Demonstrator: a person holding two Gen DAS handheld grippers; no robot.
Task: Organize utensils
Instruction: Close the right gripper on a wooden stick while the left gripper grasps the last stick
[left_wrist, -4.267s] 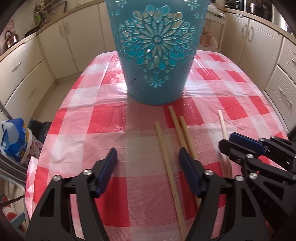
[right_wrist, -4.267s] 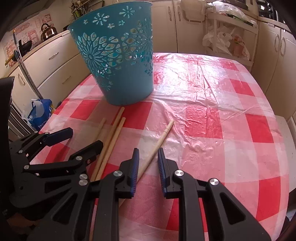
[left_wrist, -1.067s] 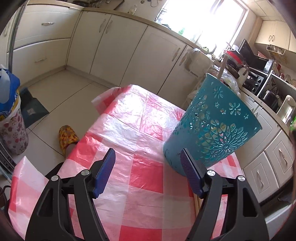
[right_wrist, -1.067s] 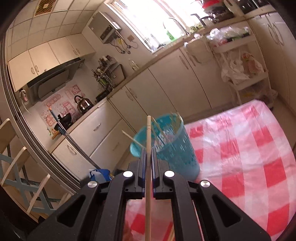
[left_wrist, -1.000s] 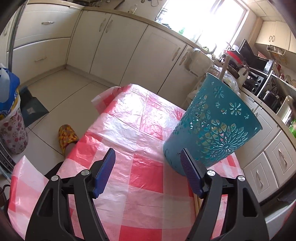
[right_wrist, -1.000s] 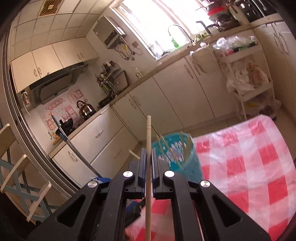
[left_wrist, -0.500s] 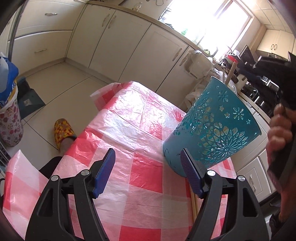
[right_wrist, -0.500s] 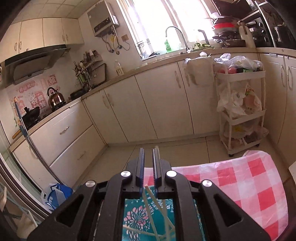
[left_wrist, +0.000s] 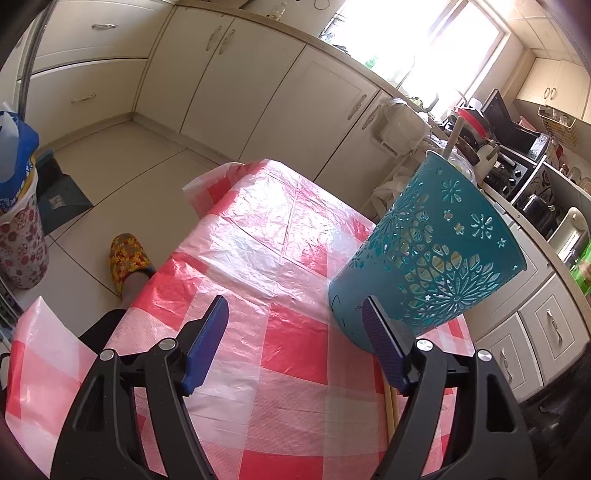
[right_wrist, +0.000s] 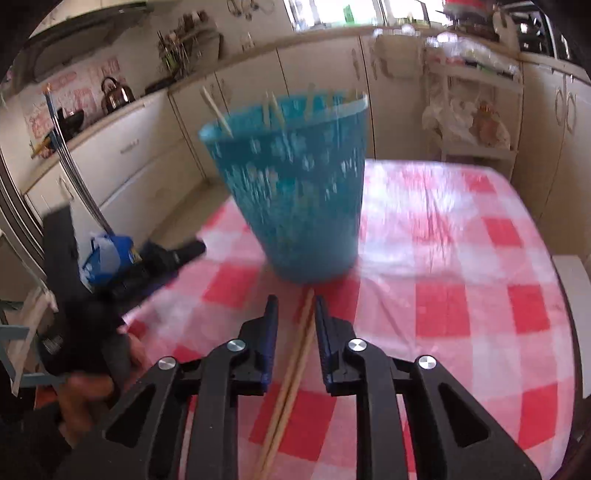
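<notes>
A teal basket (right_wrist: 295, 184) with cut-out flower patterns stands near the middle of the tabletop (right_wrist: 461, 258), several pale wooden chopsticks (right_wrist: 216, 107) poking above its rim. Two more chopsticks (right_wrist: 291, 373) lie on the red-and-white checked cloth just near of it, between the right gripper's (right_wrist: 295, 314) slightly parted, empty fingers. The left gripper (left_wrist: 295, 317) hangs wide apart, empty. Cream kitchen cabinets (left_wrist: 258, 85) ring the room.

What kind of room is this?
It looks like a home kitchen. There are cream cabinets under a long counter, a kettle sitting on the counter, and a table with a red checked cloth holding a teal basket of chopsticks.
</notes>
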